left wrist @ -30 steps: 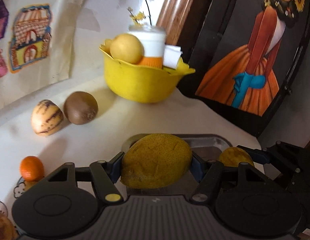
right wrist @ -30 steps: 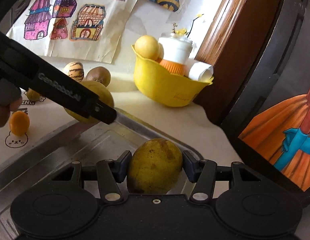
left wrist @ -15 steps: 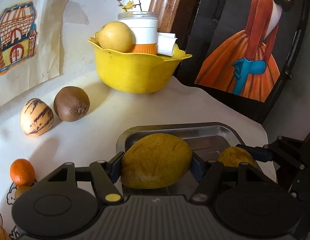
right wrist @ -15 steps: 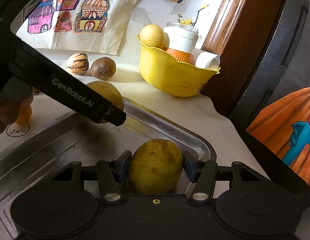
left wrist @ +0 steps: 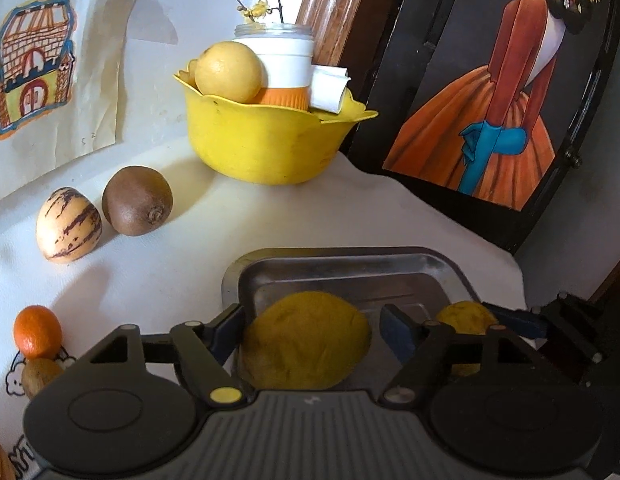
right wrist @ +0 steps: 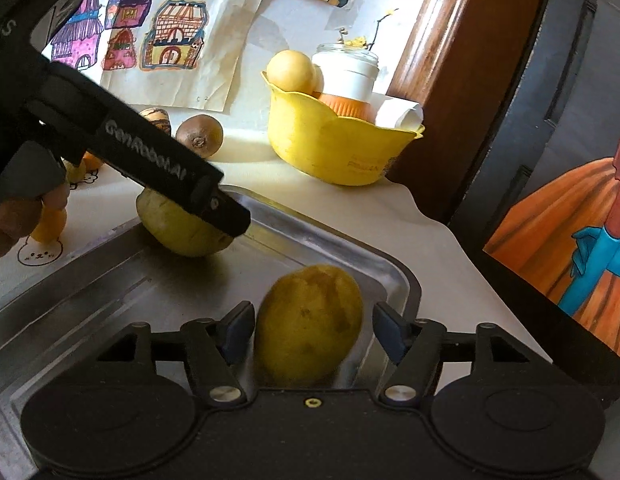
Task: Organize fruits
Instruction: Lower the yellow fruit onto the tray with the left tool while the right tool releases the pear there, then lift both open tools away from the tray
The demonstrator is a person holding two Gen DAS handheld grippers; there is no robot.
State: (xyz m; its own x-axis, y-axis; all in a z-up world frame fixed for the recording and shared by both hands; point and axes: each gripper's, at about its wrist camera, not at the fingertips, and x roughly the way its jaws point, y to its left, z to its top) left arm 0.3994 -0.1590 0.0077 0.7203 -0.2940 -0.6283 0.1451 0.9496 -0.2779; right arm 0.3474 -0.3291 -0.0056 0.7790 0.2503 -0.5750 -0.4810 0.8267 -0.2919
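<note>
Two yellow-green mangoes lie in a steel tray (left wrist: 350,268). My left gripper (left wrist: 314,332) is open around the larger mango (left wrist: 306,340), with a gap at its right pad. My right gripper (right wrist: 314,332) is open around the smaller mango (right wrist: 310,320), with gaps on both sides. The smaller mango also shows in the left wrist view (left wrist: 466,318). The larger mango shows in the right wrist view (right wrist: 178,228) under the left gripper's finger. The tray also shows there (right wrist: 90,292).
A yellow bowl (left wrist: 266,140) with a lemon (left wrist: 228,72), a jar and a paper roll stands behind the tray. A kiwi (left wrist: 137,200), a striped melon (left wrist: 68,224) and a small orange (left wrist: 37,332) lie on the white cloth to the left. A framed painting (left wrist: 498,92) leans at right.
Both grippers have lowered their mangoes into the tray and opened, so each mango now rests on the tray floor between spread jaws.
</note>
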